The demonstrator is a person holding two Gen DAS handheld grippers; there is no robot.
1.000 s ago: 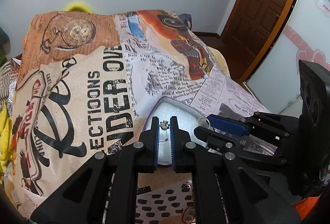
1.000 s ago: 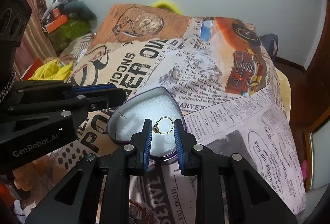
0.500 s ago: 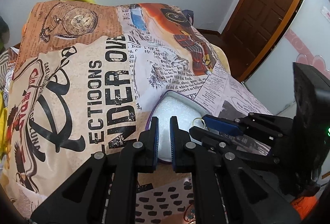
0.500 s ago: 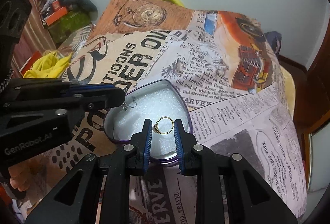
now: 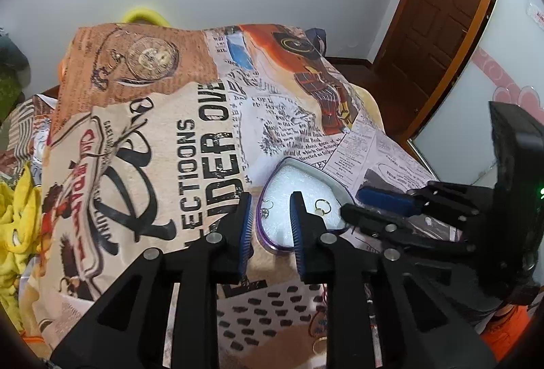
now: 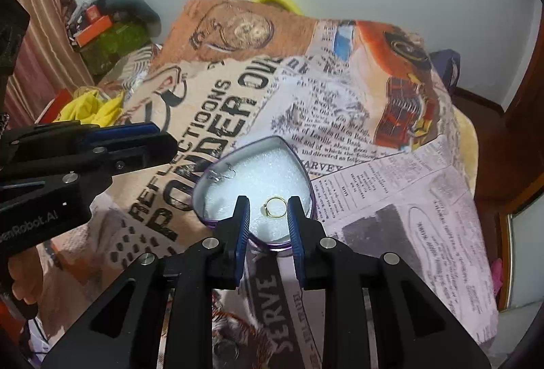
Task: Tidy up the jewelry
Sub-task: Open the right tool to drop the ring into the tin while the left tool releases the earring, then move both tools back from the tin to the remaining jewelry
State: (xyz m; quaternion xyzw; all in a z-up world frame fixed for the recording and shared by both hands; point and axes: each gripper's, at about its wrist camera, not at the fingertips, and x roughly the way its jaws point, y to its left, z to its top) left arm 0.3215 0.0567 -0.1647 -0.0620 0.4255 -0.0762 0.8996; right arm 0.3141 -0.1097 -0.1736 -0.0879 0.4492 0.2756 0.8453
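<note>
Two hand-held grippers, left and right, hover spread and empty over a newsprint-patterned bed, above a heart-shaped tin whose white foam holds a gold ring and a silver earring.

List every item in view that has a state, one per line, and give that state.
Heart-shaped tin: open, no lid on, white foam inside.
Gold ring: lying loose on the foam.
Silver earring: lying on the foam by the tin's wall.
Left gripper: jaws open, empty.
Right gripper: jaws open, empty.
Door: shut.
</note>
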